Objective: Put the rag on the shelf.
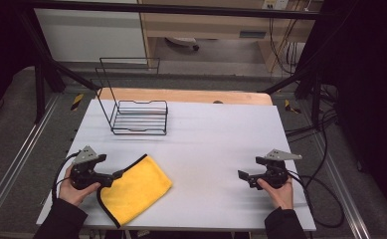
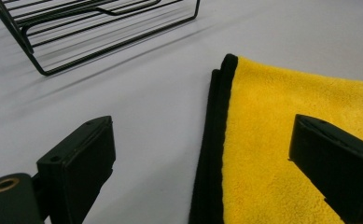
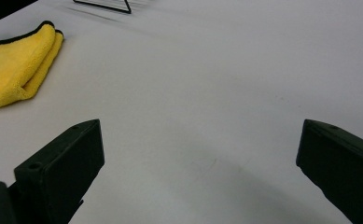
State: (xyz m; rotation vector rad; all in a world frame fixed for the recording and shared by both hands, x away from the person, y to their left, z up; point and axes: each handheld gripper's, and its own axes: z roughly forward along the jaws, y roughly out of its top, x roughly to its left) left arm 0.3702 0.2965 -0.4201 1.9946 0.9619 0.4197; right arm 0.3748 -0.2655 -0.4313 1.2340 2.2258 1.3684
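Starting at the lower left of the high view, the left gripper rests with fingers wide at the black-trimmed edge of the folded yellow cloth, gripping nothing. Upper left, the wire rack stands empty. At lower right, the right gripper waits wide on bare worktop, so handling has hardly begun

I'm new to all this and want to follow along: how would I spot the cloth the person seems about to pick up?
Look at the white table, then its near left corner, beside the left gripper. The yellow cloth lies folded flat there, apart from the wire rack farther back; it is the one soft, bright thing, edged in black.
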